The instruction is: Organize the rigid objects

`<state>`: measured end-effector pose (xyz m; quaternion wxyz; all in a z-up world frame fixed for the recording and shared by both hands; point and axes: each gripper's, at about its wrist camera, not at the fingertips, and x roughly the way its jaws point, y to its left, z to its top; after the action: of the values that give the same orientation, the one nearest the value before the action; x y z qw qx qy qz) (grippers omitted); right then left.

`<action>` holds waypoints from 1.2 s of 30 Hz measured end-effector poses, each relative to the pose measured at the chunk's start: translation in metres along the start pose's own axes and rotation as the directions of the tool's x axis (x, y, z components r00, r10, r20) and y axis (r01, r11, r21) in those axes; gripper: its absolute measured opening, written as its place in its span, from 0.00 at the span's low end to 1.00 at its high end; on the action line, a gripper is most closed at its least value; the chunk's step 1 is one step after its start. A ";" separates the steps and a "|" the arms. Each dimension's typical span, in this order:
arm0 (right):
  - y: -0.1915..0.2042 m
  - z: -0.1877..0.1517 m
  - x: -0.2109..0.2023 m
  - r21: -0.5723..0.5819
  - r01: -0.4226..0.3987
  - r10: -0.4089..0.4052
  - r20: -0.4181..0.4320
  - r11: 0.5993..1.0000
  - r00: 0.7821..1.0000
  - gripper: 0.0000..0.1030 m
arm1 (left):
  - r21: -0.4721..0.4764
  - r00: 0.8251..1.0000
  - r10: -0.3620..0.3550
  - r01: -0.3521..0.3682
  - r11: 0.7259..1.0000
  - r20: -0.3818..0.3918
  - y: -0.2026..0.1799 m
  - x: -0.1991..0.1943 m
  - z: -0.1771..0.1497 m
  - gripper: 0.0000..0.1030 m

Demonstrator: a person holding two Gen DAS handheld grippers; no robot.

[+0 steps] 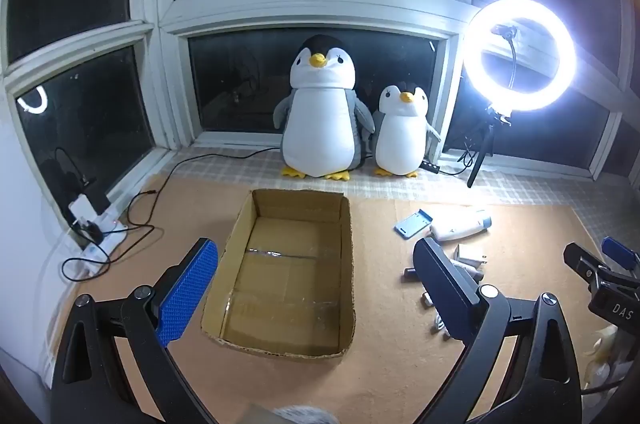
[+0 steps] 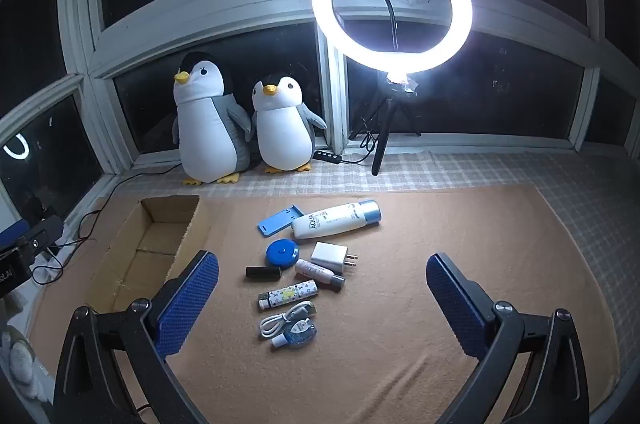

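Both hand-held grippers, left [image 1: 316,288] and right [image 2: 322,298], are hovering spread and holding nothing. The cardboard box [image 2: 120,260] is sitting bare at nine o'clock of the clustered items; the power bank [image 2: 288,295] is lying nearest, likely calling for a right-gripper descent.

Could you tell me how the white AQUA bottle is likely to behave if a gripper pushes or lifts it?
The bottle lies on its side and looks round, so a push may roll it. Its smooth plastic may slip in the pads. It touches the blue stand, which could shift too.
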<state>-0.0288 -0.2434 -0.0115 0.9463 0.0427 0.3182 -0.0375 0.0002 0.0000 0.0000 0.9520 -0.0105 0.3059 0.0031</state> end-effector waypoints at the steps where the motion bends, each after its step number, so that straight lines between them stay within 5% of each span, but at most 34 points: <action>1: 0.000 0.000 0.000 0.002 -0.002 0.002 0.010 1.000 1.000 1.00 | 0.001 1.000 0.001 -0.001 1.000 0.001 0.000 0.000 0.000 0.96; 36: 0.002 0.000 0.000 -0.006 0.005 -0.005 0.000 1.000 1.000 1.00 | 0.000 1.000 0.011 -0.011 1.000 0.025 0.004 -0.004 0.005 0.96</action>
<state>-0.0289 -0.2417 -0.0117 0.9464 0.0389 0.3182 -0.0392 -0.0006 0.0037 0.0063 0.9558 -0.0086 0.2939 0.0083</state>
